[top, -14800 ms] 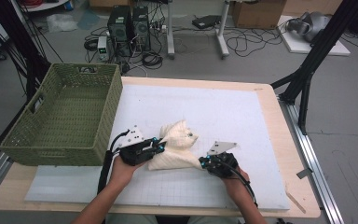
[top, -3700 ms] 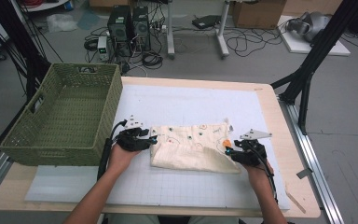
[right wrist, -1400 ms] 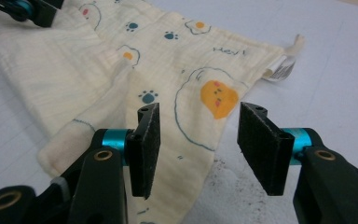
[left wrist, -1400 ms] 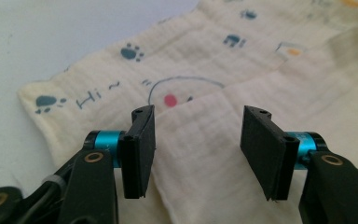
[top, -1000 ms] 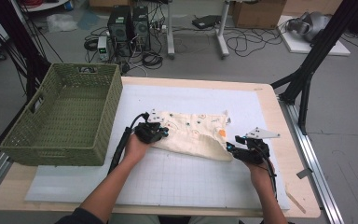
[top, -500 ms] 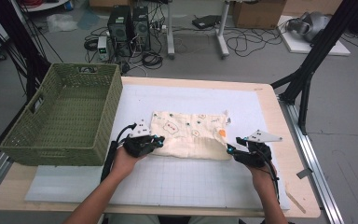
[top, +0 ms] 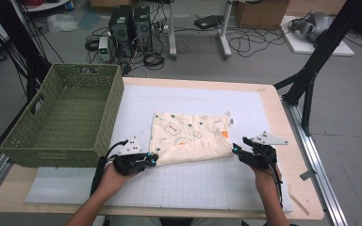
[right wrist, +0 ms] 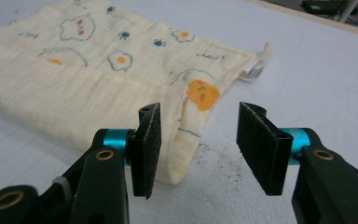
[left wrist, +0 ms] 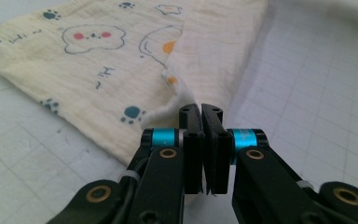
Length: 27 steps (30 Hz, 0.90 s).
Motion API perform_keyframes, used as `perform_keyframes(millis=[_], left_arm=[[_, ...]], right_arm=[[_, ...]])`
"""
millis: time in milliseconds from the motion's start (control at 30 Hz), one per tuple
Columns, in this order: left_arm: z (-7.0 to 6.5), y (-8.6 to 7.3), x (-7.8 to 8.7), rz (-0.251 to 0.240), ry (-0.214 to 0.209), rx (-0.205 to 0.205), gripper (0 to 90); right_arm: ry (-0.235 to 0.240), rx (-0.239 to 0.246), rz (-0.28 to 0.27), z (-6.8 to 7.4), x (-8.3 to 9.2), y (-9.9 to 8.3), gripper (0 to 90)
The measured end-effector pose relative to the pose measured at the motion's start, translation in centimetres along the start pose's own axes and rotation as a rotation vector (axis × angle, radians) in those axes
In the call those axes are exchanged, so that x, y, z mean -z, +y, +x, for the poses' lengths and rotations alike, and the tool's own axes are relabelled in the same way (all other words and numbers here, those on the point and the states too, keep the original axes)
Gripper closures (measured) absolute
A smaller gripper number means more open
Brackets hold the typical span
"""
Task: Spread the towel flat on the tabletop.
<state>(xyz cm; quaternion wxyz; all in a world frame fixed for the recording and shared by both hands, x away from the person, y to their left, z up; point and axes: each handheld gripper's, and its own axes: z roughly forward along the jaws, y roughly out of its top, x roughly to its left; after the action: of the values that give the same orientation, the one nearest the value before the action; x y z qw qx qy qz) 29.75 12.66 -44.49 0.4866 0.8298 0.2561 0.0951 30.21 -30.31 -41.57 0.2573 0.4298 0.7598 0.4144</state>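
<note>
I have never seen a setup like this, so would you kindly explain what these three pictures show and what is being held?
There is no robot here: a person holds a hand-held two-jaw tool in each hand. The high view looks down on the white gridded mat over a wooden table. On it lie a cream cotton cloth printed with small cartoon animals, partly folded, and a green woven basket at the left. The other two pictures come from cameras riding on the tools, looking along their black jaws. The left gripper has its jaws pressed together on the near corner of the cloth. The right gripper stands open, nothing between its pads, facing the cloth's other near corner without touching it.
</note>
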Motion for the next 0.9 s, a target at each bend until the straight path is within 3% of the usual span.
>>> perform_keyframes(millis=[67, 133, 233, 400, 467, 533, 600, 633, 767, 900], left_arm=[[0.0, -0.1, 0.1, -0.002, -0.001, 0.003, 86.1], [0.0, -0.1, 0.0, -0.003, -0.002, 0.010, 84.9], [0.0, -0.1, -0.1, -0.001, -0.007, 0.013, 84.5], [-0.1, -0.2, -0.2, -0.005, 0.005, 0.014, 85.7], [0.0, -0.3, -0.1, -0.008, 0.014, 0.022, 87.5], [0.1, -0.4, 0.0, -0.011, 0.015, 0.028, 88.4], [0.1, -0.5, 0.1, -0.015, 0.017, 0.031, 88.6], [0.1, -0.5, 0.2, -0.013, 0.019, 0.032, 88.6], [0.2, -0.6, 0.5, -0.018, 0.022, 0.039, 88.6], [0.2, -0.7, 1.0, -0.026, 0.025, 0.051, 88.6]], right_arm=[[0.022, -0.026, -0.016, -0.1, -0.1, 0.2, 49.3], [0.053, -0.022, -0.011, 0.1, -0.7, 0.6, 49.7], [0.096, 0.015, 0.044, 0.7, -2.7, 1.3, 50.2], [0.119, 0.001, 0.127, 0.8, -6.4, 2.4, 50.9], [0.113, 0.003, 0.160, 0.7, -7.6, 2.6, 54.7], [0.109, 0.001, 0.189, 0.7, -8.2, 2.6, 65.3], [0.119, 0.003, 0.201, 0.7, -8.2, 2.5, 81.4], [0.130, -0.001, 0.206, 0.7, -8.0, 2.4, 85.4], [0.166, -0.005, 0.146, 0.5, -6.3, 2.7, 86.9], [0.178, 0.014, 0.079, 0.6, -3.5, 2.4, 86.9]])
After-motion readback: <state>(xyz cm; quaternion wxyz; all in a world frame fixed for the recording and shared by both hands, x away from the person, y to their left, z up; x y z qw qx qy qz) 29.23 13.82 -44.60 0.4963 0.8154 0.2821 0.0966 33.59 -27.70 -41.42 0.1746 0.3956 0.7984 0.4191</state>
